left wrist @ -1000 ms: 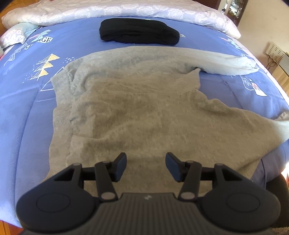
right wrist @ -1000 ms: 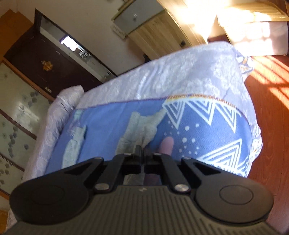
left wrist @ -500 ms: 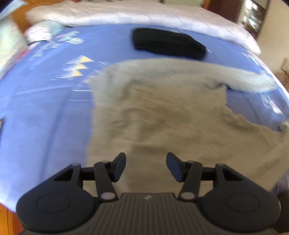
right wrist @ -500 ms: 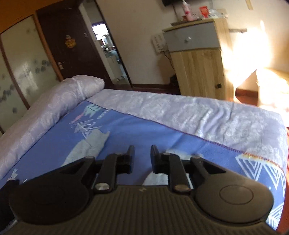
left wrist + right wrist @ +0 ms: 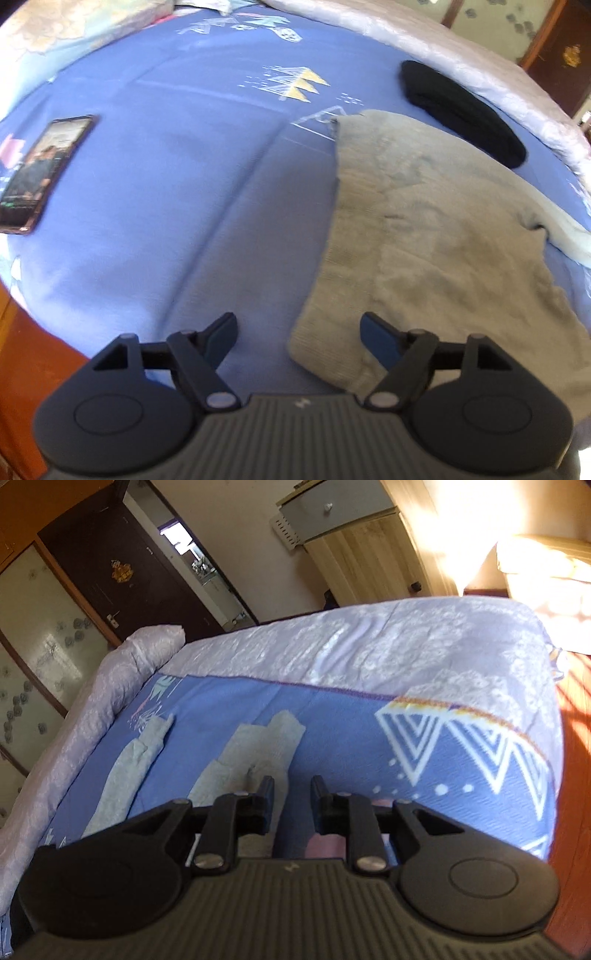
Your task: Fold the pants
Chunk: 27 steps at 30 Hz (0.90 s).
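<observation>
Grey pants (image 5: pixel 424 236) lie spread flat on the blue bed cover (image 5: pixel 184 177), waistband toward the left wrist camera. My left gripper (image 5: pixel 297 336) is open and empty, hovering over the near left corner of the waistband. In the right wrist view the two grey leg ends (image 5: pixel 258 753) lie on the cover, one (image 5: pixel 129 771) further left. My right gripper (image 5: pixel 292 794) is open with a narrow gap, empty, just above the nearer leg end.
A folded black garment (image 5: pixel 458 110) lies beyond the pants. A phone (image 5: pixel 40 173) lies on the cover at the left. A pale quilt (image 5: pixel 369 646) lines the bed edge. A wooden cabinet (image 5: pixel 362 550) and dark door (image 5: pixel 122 568) stand beyond; the floor (image 5: pixel 576 775) drops off on the right.
My left gripper has swung left to the waistband's left corner and opened wider. My right gripper has opened from shut and now sits over the leg end.
</observation>
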Tool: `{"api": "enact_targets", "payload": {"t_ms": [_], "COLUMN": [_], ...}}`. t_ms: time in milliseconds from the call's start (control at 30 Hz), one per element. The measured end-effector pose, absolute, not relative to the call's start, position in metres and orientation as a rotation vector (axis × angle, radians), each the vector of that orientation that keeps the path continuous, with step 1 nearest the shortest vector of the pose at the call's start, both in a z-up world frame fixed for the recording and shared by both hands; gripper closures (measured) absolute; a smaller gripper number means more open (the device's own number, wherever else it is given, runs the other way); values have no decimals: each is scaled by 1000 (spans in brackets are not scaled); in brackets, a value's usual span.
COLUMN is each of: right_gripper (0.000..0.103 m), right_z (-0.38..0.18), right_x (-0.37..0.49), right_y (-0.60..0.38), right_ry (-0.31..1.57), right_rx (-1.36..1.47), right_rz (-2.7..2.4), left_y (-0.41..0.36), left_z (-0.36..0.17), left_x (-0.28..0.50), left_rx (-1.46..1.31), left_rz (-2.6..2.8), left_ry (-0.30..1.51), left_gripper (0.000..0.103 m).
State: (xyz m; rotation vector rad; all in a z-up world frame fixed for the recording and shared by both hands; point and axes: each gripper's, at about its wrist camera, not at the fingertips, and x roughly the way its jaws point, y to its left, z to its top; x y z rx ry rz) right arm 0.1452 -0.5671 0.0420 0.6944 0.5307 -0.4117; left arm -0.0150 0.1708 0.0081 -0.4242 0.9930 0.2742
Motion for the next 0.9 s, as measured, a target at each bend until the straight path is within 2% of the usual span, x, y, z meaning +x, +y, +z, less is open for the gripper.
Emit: {"api": "enact_targets", "payload": {"t_ms": [33,100,167,233,267,367,467,533,567,800,900], "right_gripper": [73,100,100,100,100,99,93,73,58,56,56], "right_z": [39,41,55,81,94,109,96,84,80,90,99], "right_x": [154,162,150,117,101,71,62,53,45,28,29], "right_y": [-563,-552,-553,-559,-560,-564,-570,-576,-579,-572,-569], "right_ry": [559,575,516,360,300,258,351,367,349,303,284], "right_rx": [688,599,627,668,650,590,570,640,680,690,687], "right_rz": [-392,-443,-512,-604,-664,-770,-796,-805,-819,-832,-794], "left_y": [168,160,155,152,151,151,151,153,155,164,155], "left_z": [7,6,8,11,10,7,6,7,7,8,3], "left_x": [-14,-12,-13,-15,-15,-13,-11,-14,-16,-21,-17], "left_rx": [-411,-378,-373,-355,-345,-348,-345,-354,-360,-458,-383], "left_rz": [270,271,245,240,241,240,240,236,235,219,245], "left_ry": [995,999,994,990,990,997,998,998,998,995,1009], "left_gripper": [30,42,58,56,50,41,30,29,27,26,36]}}
